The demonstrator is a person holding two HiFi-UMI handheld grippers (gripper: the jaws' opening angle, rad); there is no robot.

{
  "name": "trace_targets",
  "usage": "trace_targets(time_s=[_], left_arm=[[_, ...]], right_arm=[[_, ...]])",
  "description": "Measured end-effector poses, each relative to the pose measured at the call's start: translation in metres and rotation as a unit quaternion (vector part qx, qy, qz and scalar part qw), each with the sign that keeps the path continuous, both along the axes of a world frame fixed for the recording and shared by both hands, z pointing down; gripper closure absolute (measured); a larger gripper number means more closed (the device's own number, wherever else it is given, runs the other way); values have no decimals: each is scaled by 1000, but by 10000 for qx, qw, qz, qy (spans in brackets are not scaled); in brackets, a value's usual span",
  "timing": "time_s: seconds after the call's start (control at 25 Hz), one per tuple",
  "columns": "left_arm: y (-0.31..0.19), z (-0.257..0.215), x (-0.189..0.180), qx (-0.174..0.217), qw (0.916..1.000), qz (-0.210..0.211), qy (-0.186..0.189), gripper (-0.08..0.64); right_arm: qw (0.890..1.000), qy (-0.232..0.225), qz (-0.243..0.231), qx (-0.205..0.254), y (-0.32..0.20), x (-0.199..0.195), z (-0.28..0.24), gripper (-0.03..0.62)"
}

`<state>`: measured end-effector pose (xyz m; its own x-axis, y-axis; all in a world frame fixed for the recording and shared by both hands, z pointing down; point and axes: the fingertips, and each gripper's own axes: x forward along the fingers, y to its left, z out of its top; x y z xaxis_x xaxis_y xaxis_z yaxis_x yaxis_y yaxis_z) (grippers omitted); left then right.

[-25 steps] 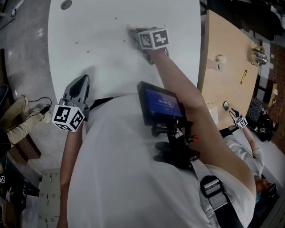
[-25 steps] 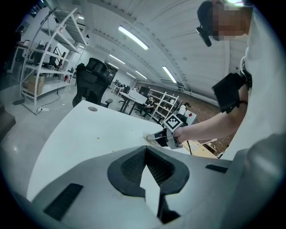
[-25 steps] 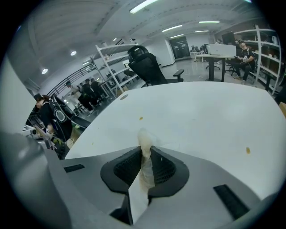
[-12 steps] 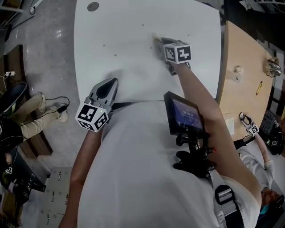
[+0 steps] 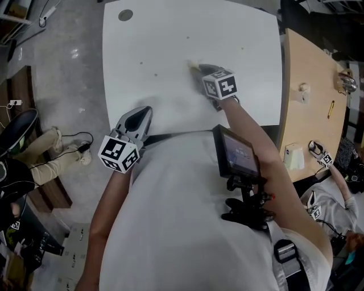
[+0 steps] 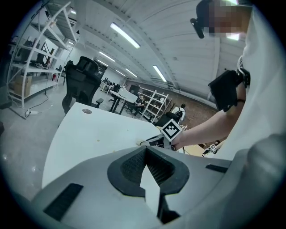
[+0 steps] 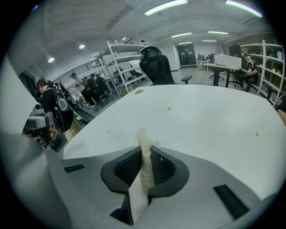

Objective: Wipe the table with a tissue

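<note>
A crumpled off-white tissue (image 5: 193, 65) lies pressed on the white table (image 5: 170, 34). My right gripper (image 5: 199, 69) is shut on it. In the right gripper view the tissue (image 7: 143, 138) sticks out between the dark pads of that gripper (image 7: 144, 150) and touches the table (image 7: 201, 112). A few small crumbs (image 7: 169, 108) dot the surface ahead of it. My left gripper (image 5: 142, 112) hangs at the table's near edge, shut and holding nothing. The left gripper view looks past the shut left gripper (image 6: 145, 154) at the right gripper (image 6: 154, 142) and the tissue tip (image 6: 141, 143).
More specks (image 5: 154, 74) lie left of the tissue. A round grommet hole (image 5: 125, 15) marks the far left corner. A wooden table (image 5: 310, 113) with small objects adjoins on the right, and another person (image 5: 327, 199) sits there. A black office chair (image 7: 156, 67) stands beyond the far edge.
My right gripper has dragged the tissue a little closer to the near edge of the table. The left gripper has stayed by the near edge. The head camera has shifted.
</note>
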<state>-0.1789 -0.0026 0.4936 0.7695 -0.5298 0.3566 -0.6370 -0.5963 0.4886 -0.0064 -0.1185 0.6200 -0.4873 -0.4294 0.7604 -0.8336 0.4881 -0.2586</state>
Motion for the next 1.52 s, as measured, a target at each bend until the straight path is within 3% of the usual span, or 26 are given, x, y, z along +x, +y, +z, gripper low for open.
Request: trace_targets(time_s=[0.24, 0.36, 0.44, 0.6, 0.8, 0.88, 1.08, 1.36, 1.52], left_arm=[[-4, -2, -4, 71, 9997, 246, 60, 554], [-7, -4, -1, 141, 9990, 416, 56, 554], [-11, -7, 3, 199, 9986, 494, 49, 554], [-20, -13, 14, 274, 9978, 611, 35, 554], [-24, -11, 35, 253, 9970, 733, -46, 554], [-25, -11, 47, 252, 9968, 753, -70, 554], [-19, -11, 78, 176, 9958, 881, -159, 555], [-22, -16, 120, 119, 9960, 866, -212, 554], [-20, -14, 126, 71, 9967, 736, -320, 554]], right_arm=[[9996, -180, -47, -200, 31, -18, 2, 537], [9942, -752, -201, -736, 56, -38, 1, 537], [9841, -1473, -203, -969, 69, -53, -12, 537], [9613, -2644, 389, -666, 59, -41, -47, 537], [9331, -3365, 1258, -163, 29, 22, -80, 537], [9284, -3416, 1462, -6, 22, 46, -83, 537], [9288, -3172, 1911, 121, 25, 90, -70, 537], [9335, -2450, 2594, 353, 13, 180, -52, 537], [9386, -1925, 2851, 245, 1, 223, -41, 537]])
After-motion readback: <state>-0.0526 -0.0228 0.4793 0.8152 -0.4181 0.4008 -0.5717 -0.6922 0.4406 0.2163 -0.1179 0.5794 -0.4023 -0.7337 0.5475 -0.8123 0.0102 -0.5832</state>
